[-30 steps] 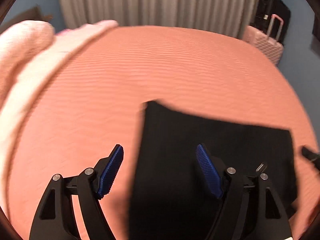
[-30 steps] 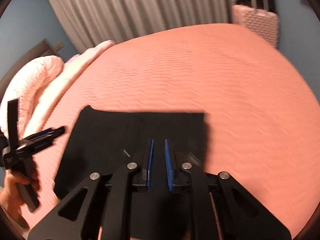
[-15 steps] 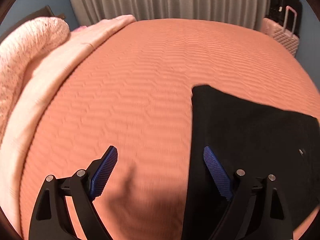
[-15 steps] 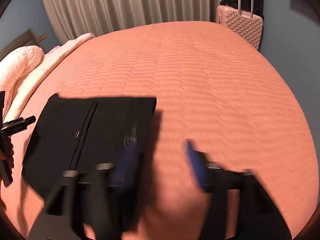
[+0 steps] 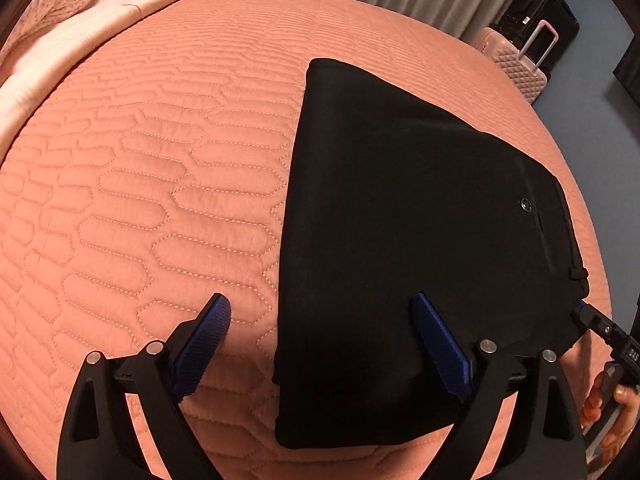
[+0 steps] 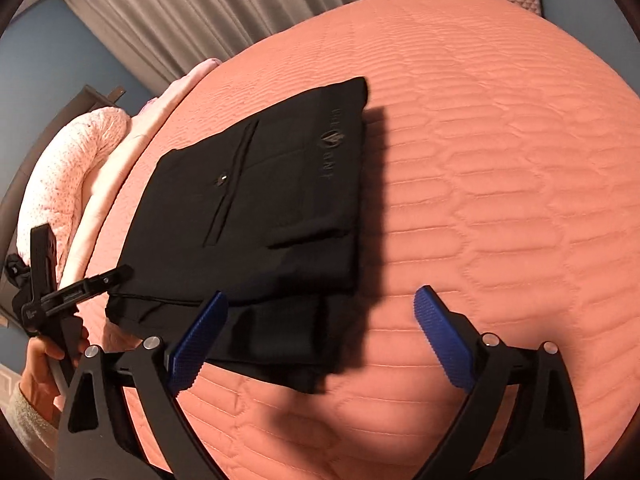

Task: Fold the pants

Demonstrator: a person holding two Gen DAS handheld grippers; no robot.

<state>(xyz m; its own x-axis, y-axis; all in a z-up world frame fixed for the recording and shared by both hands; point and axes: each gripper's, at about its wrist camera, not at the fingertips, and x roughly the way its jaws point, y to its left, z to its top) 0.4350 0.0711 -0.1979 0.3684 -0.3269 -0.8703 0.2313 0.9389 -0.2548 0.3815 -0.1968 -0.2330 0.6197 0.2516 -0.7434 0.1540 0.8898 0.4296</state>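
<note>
On the salmon quilted bedspread (image 5: 140,184) the black pants (image 5: 400,240) lie folded into a compact stack, filling the centre-right of my left wrist view and the centre-left of my right wrist view (image 6: 260,200). My left gripper (image 5: 320,344) hangs over the near left edge of the stack with its blue-padded fingers (image 5: 204,340) spread wide, one above bare bedspread and the other above the black cloth, holding nothing. My right gripper (image 6: 320,332) likewise stands with its fingers (image 6: 440,336) wide apart and nothing between them, one over the near right corner of the pants, the other over the quilt to the right. In the right wrist view a pocket slit with a small button and a faint logo show on the top layer, and a lower layer juts out at the near edge. Pale pink pillows (image 6: 72,168) lie at the left of that frame, grey curtains (image 6: 200,8) run along the top, and a pink suitcase (image 5: 516,64) stands at the upper right of the left wrist view.
</note>
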